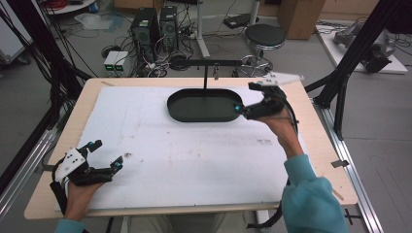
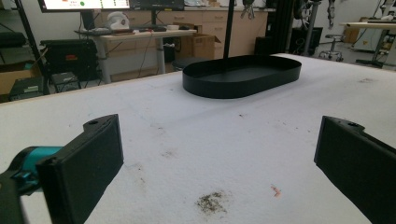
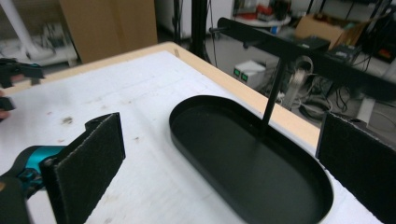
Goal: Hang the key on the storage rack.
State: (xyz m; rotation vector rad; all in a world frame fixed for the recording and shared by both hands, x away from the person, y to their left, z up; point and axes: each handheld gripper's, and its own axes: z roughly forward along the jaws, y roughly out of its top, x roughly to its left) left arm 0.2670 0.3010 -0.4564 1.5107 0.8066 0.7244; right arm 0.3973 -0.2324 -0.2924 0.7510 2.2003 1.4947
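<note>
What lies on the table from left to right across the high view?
Left gripper with jaws apart → dark stain on the white mat → black oval tray → right gripper, jaws apart at the tray's right end.

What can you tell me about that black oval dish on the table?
The black tray is a long oval with a low upright wall and a flat floor, matte, perhaps thin metal. Nothing lies in it. It sits flat on the white mat toward the table's far edge. The right gripper hangs open at its right end; whether they touch is unclear.
</note>
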